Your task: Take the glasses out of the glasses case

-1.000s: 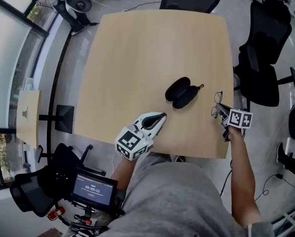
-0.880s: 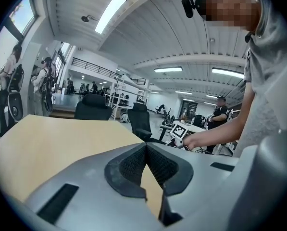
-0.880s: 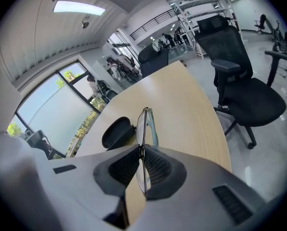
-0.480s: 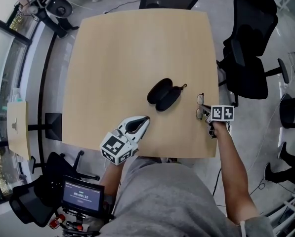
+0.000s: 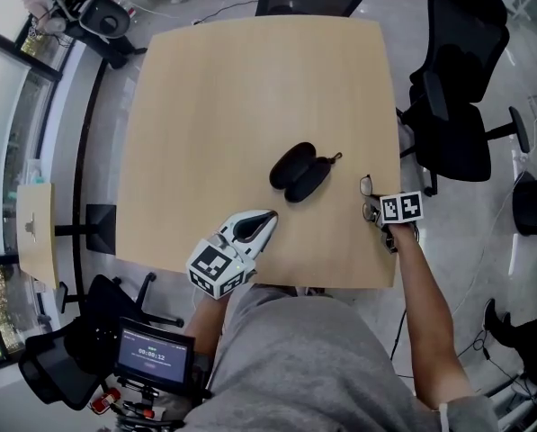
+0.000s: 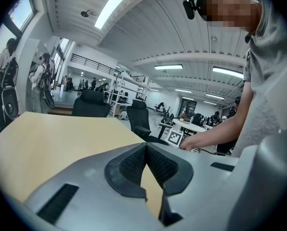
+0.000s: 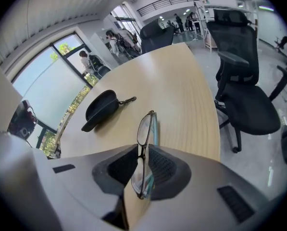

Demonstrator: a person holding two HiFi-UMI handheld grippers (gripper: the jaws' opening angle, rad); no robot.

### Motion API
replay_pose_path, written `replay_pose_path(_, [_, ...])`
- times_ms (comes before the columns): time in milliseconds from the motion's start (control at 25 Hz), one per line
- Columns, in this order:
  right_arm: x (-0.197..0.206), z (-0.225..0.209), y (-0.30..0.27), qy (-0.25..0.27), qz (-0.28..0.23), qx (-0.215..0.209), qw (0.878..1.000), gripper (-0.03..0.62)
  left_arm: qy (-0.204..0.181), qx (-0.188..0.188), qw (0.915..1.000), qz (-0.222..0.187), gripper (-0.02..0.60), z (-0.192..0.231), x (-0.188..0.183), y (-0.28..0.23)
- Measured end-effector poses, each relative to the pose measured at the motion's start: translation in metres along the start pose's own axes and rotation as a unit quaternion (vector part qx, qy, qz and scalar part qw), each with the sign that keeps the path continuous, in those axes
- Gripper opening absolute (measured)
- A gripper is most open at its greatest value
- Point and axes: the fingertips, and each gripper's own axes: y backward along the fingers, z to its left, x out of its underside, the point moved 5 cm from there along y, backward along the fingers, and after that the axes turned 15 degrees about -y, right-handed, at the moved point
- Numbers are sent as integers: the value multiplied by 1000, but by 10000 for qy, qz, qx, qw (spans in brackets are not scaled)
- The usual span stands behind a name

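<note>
At the right edge of the pale wooden table [image 5: 250,88], the right gripper [image 5: 376,211] points down with the thin dark-rimmed glasses with teal arms [image 7: 144,129] standing on edge between its pads. Its jaws are opening, likely to let the glasses rest on the table, though it is hard to see if the pads have let go yet. The glasses sit well apart from the black oval glasses case [image 5: 299,172], which lies in the middle of the table and looks open and empty, so the taking out seems done. The left gripper [image 5: 264,219] hangs near the case with its jaws pressed together on nothing, since it has no job right now.
</note>
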Motion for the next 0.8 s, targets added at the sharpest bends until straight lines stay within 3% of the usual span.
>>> replay_pose_path(160, [1, 1, 3, 270, -84, 197, 9994, 146, -29, -29, 10000, -28, 5, -3, -2, 2])
replay_pose_path(440, [-5, 6, 34, 479, -908, 255, 9944, 153, -151, -48, 9998, -106, 5, -18, -7, 5])
replay_pose_path(600, [-10, 22, 65, 552, -1743, -97, 9831, 150, -249, -71, 9995, -187, 5, -26, -12, 12])
replay_pose_path(720, [-10, 48, 99, 592, -2289, -595, 9698, 29, -353, -104, 9990, -246, 5, -34, -18, 19])
replay_pose_path(800, [-8, 67, 127, 676, -2593, -917, 9591, 8, -443, -119, 9985, -296, 5, -40, -23, 23])
